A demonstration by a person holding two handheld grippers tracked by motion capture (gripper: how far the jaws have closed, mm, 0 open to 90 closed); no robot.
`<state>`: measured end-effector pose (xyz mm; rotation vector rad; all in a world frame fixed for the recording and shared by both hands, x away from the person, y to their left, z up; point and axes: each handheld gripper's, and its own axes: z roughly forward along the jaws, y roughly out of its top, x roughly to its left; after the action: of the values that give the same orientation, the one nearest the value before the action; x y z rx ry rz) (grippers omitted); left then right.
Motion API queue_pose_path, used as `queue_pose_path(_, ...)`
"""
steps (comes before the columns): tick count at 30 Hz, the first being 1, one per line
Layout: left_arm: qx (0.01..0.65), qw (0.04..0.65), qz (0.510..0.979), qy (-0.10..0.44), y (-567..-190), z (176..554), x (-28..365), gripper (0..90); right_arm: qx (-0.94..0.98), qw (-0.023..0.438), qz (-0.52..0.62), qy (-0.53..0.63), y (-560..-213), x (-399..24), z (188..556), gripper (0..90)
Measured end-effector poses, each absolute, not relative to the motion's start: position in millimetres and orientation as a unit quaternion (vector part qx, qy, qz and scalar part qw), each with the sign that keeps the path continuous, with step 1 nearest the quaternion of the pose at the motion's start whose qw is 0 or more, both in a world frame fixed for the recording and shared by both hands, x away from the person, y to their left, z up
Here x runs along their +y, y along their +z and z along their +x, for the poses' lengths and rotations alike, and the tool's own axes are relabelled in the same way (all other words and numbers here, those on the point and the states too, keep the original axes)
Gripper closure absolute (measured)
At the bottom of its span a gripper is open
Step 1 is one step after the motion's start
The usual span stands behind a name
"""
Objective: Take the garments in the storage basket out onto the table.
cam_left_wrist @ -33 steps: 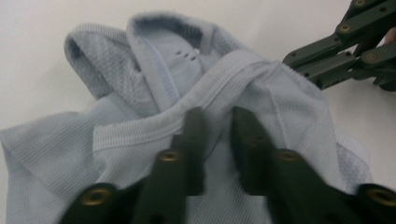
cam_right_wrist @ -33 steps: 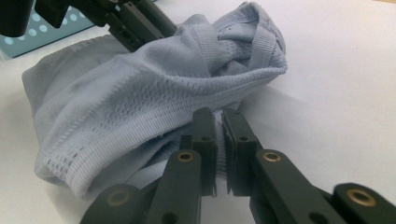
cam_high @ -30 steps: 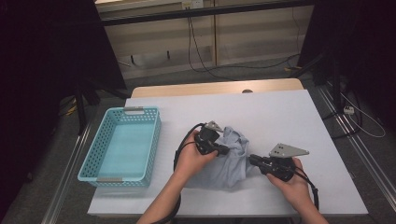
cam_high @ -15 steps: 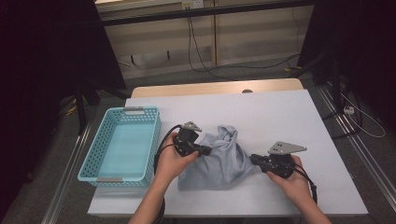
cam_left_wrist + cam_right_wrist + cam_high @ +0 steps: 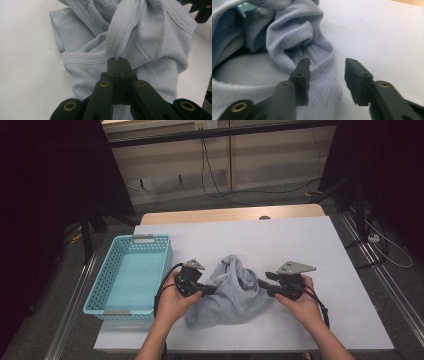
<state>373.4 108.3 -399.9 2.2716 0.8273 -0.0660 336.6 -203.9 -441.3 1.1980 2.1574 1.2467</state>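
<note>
The right gripper [image 5: 327,75], jaws just opening, straddles the grey garment's [image 5: 294,37] hem.

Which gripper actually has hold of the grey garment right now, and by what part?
The left gripper is shut on the grey garment, pinching a ribbed hem edge. The right gripper has just been opening; its fingers straddle a fold without pressing it, so it holds nothing.

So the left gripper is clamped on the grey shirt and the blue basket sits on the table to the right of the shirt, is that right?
Not quite. The left gripper is clamped on the grey shirt, but the blue basket sits to the left of the shirt, beside the person's left hand, not to the right. The high view shows it.
</note>
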Motion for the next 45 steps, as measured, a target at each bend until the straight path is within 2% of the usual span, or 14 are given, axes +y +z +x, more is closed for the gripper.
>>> queue_pose_path(2,0.323,0.353,0.878,-0.025,-401.1,371.6,111.1,90.0,0.766,0.183,0.428,0.443,-441.1,-200.7,343.0,50.4)
queue_pose_path(8,0.326,0.355,0.876,-0.031,-402.1,368.1,117.4,89.9,0.766,0.163,0.447,0.433,-450.2,-194.8,359.5,48.8)
queue_pose_path(12,0.329,0.356,0.874,-0.033,-402.8,367.2,118.7,89.9,0.764,0.141,0.461,0.429,-456.5,-194.5,365.4,51.9)
queue_pose_path(14,0.326,0.356,0.875,-0.03,-402.8,367.1,118.2,89.9,0.765,0.139,0.464,0.425,-458.4,-194.1,366.4,57.4)
queue_pose_path(15,0.326,0.355,0.876,-0.03,-402.6,367.1,117.9,89.9,0.77,0.134,0.46,0.421,-459.3,-194.1,366.8,65.4)
queue_pose_path(17,0.325,0.355,0.876,-0.03,-402.3,367.3,117.7,89.9,0.773,0.129,0.459,0.419,-459.8,-194.5,366.6,74.8)
queue_pose_path(18,0.325,0.355,0.876,-0.03,-402.4,367.5,117.7,89.9,0.781,0.131,0.453,0.409,-459.4,-195.9,366.5,84.0)
queue_pose_path(20,0.325,0.355,0.876,-0.03,-402.4,368.1,117.3,89.9,0.775,0.132,0.457,0.415,-457.4,-200.8,365.6,86.4)
queue_pose_path(23,0.323,0.353,0.878,-0.029,-401.7,368.9,116.1,89.9,0.76,0.167,0.459,0.428,-446.8,-209.8,361.6,87.1)
queue_pose_path(31,0.321,0.35,0.88,-0.031,-400.7,372.0,112.2,89.7,0.741,0.186,0.468,0.444,-433.1,-231.0,343.3,87.0)
queue_pose_path(40,0.316,0.349,0.882,-0.032,-399.0,373.4,107.7,89.7,0.751,0.22,0.46,0.419,-427.7,-229.6,328.8,86.9)
queue_pose_path(45,0.315,0.349,0.882,-0.034,-399.5,375.1,106.9,89.6,0.76,0.197,0.446,0.431,-434.8,-217.6,329.6,86.6)
